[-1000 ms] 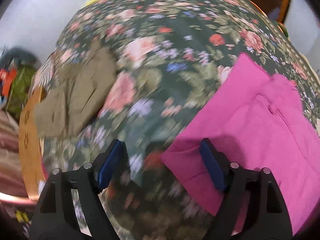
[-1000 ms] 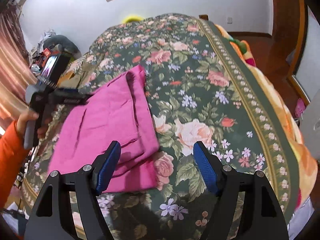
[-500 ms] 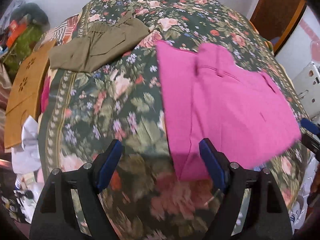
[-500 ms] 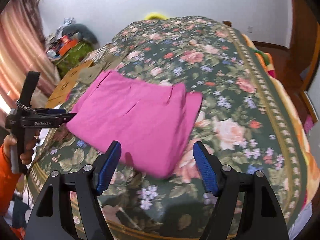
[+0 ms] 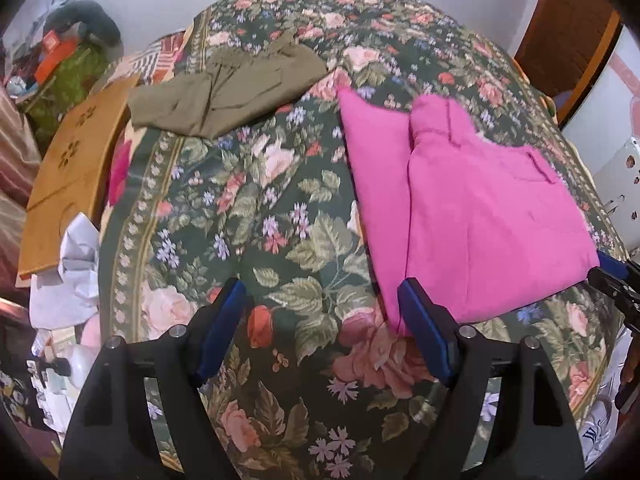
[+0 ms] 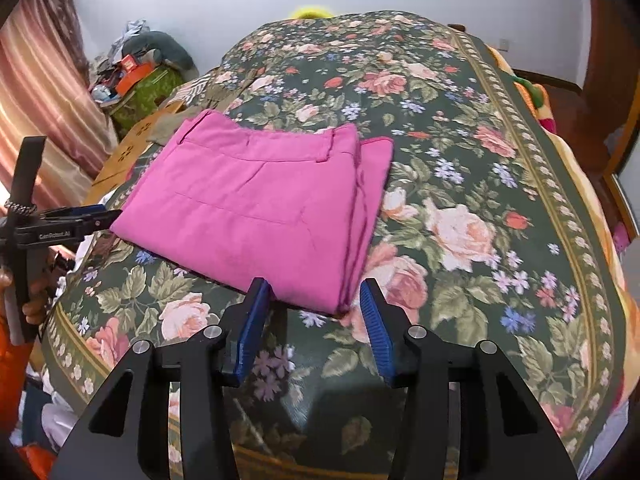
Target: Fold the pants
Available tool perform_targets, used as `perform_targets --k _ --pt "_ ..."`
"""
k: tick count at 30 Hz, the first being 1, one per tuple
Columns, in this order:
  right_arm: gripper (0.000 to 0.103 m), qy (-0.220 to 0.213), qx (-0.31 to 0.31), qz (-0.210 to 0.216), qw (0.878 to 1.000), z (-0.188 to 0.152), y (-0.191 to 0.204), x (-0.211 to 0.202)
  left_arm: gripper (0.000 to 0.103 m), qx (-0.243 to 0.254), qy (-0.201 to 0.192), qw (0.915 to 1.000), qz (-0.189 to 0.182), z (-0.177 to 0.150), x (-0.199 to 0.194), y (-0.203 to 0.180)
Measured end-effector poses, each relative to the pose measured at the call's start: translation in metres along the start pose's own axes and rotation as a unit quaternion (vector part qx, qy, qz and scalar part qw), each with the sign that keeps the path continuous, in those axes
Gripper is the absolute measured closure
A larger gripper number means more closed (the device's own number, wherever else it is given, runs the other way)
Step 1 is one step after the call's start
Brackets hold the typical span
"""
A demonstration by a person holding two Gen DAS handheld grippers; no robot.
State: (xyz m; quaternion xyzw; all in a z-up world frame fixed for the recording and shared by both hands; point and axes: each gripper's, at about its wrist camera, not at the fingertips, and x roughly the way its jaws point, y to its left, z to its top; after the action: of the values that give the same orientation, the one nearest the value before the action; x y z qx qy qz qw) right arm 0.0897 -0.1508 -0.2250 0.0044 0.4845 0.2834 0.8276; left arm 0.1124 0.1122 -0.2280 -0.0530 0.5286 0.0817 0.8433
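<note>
Fingers of both grippers gape, empty, beside folded pink pants.

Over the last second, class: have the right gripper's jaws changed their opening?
Yes. The right gripper has narrowed its jaws: the blue fingers stand closer together on the black frame than before, still open, bracketing the near corner of the pink pants.

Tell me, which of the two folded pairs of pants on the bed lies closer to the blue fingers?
The bright pink folded pants, lying just beyond the open fingers. The olive-green folded pants lie farther up the floral bedspread, near its far left edge.
</note>
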Motion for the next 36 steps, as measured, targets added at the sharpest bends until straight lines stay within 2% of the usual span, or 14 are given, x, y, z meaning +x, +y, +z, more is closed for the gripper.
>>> perform_targets --k 4,6,7,16,21,26,28,30,33,34,36 --pt "0.055 -0.004 0.007 -0.017 1.0 0.01 -0.004 -0.007 0.023 0.006 -0.026 0.9995 -0.019 0.017 -0.017 -0.004" --pt "0.044 -0.011 0.006 -0.027 1.0 0.018 -0.006 -0.008 0.023 0.014 -0.035 0.999 -0.025 0.027 -0.021 -0.008" --pt "0.042 -0.016 0.007 -0.03 0.999 0.022 -0.007 -0.008 0.023 0.02 -0.038 0.9985 -0.033 0.033 -0.022 -0.012" --pt "0.042 0.007 0.02 -0.016 1.0 0.044 -0.02 0.027 0.021 0.052 -0.003 0.9973 -0.052 0.061 0.019 -0.038" --pt "0.042 0.024 0.009 -0.012 1.0 0.049 -0.02 0.048 0.019 0.074 0.004 0.9964 -0.041 0.065 0.039 -0.046" --pt "0.041 0.021 0.01 0.004 1.0 0.05 -0.023 0.05 0.018 0.038 0.018 0.9945 -0.095 0.068 0.051 -0.03" --pt "0.043 0.021 0.006 0.01 1.0 0.05 -0.023 0.05 0.024 0.017 0.025 0.9917 -0.125 0.068 0.056 -0.025" --pt "0.055 0.02 0.0 0.017 1.0 0.051 -0.021 0.052 0.03 0.011 0.022 0.9901 -0.138 0.068 0.057 -0.024" --pt "0.067 0.021 -0.006 0.025 0.999 0.055 -0.016 0.057 0.049 0.014 0.017 0.9883 -0.151 0.07 0.055 -0.028" --pt "0.069 0.021 -0.004 0.027 0.999 0.056 -0.016 0.058 0.059 0.015 0.018 0.9872 -0.157 0.071 0.054 -0.03" --pt "0.078 0.019 0.0 0.029 0.999 0.058 -0.018 0.06 0.065 0.02 0.02 0.9873 -0.157 0.072 0.053 -0.035"
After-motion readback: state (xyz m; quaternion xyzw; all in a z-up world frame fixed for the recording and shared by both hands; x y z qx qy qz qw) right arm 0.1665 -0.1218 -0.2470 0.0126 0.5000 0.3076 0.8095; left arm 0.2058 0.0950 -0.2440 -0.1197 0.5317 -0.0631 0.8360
